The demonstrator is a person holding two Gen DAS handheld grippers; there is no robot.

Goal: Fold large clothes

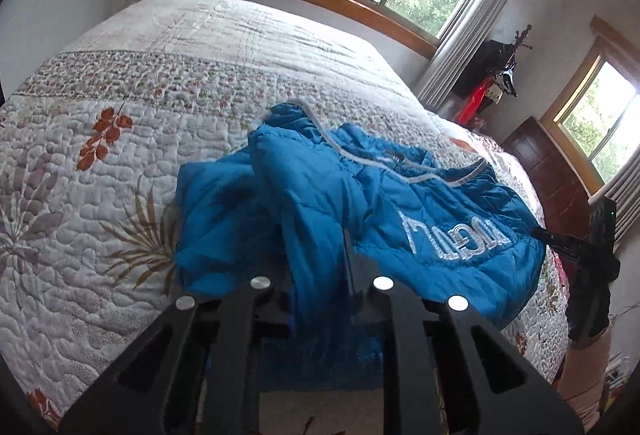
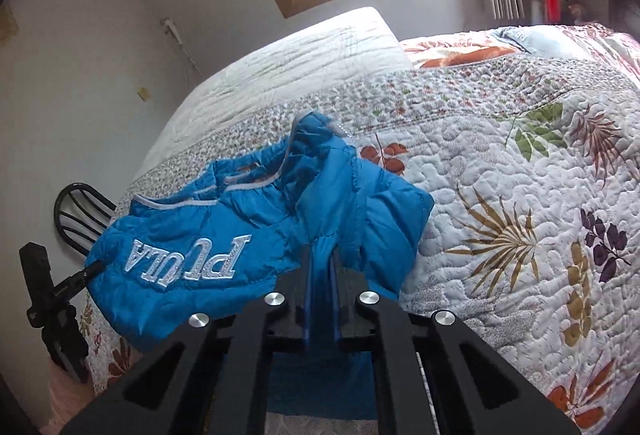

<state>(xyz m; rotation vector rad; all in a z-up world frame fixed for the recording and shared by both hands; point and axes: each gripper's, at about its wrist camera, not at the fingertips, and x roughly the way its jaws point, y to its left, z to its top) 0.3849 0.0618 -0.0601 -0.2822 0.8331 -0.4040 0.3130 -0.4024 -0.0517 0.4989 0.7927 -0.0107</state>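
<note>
A bright blue puffer jacket [image 1: 400, 203] with silver lettering lies crumpled on the quilted bed [image 1: 120, 175], partly lifted. My left gripper [image 1: 320, 259] is shut on a fold of its blue fabric, which drapes over one finger. In the same view my right gripper [image 1: 538, 231] pinches the jacket's far right edge. In the right wrist view the jacket [image 2: 192, 227] shows the letters upside down. There my right gripper [image 2: 323, 255] is shut on a strip of blue fabric. My left gripper [image 2: 95, 267] holds the jacket's left edge.
The floral quilt [image 2: 500, 195] covers the whole bed. A black chair back [image 2: 76, 211] stands at the bed's left side. A dark wooden cabinet [image 1: 552, 171] and hanging clothes [image 1: 500, 75] stand by the curtained windows. A pale blue item [image 2: 532, 39] lies far back.
</note>
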